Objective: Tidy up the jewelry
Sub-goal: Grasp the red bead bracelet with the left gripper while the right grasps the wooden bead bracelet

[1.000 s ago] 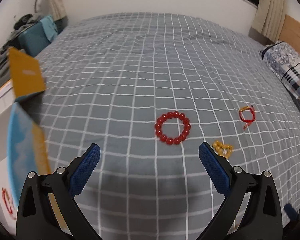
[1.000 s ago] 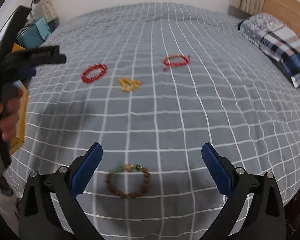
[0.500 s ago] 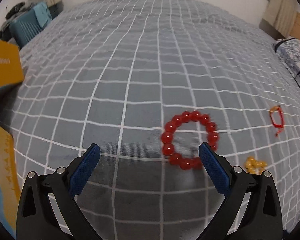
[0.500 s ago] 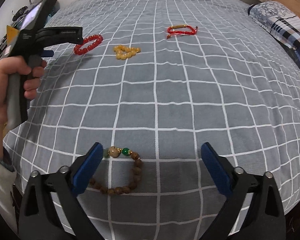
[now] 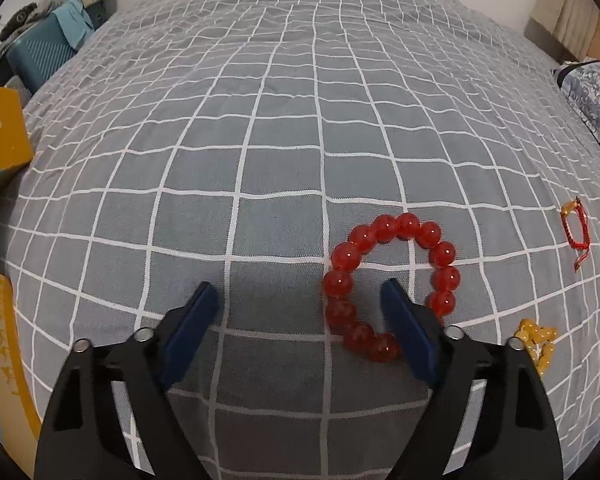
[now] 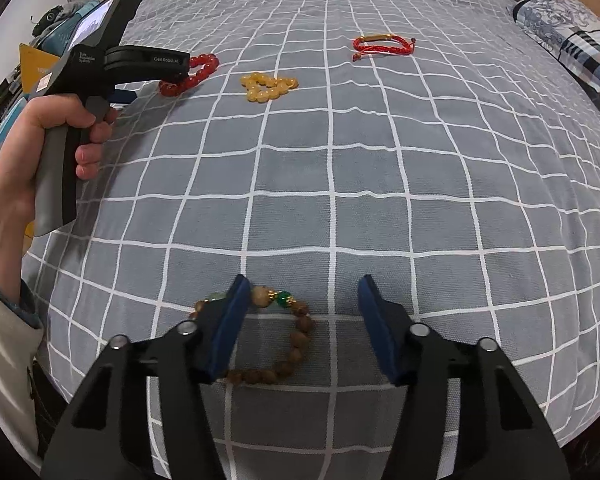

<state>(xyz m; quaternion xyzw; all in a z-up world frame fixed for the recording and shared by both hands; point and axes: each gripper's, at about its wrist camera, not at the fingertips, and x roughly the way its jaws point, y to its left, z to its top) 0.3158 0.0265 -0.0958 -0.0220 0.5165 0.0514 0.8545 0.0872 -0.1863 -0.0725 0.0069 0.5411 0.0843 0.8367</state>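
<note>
Left hand-held gripper (image 5: 298,304) lowered, straddling red bead bracelet (image 5: 392,290)

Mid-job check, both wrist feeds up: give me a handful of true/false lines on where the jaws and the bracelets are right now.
1. The left gripper has its jaws open, one blue finger inside the ring of the red bead bracelet. True.
2. The right gripper is shut on the brown wooden bead bracelet. False: its jaws are open, and the bracelet lies on the grey checked bedspread.
3. The yellow bead bracelet lies between the red bead bracelet and the red cord bracelet. True.
4. The wooden bracelet carries a blue bead. False: it is a green bead.
</note>
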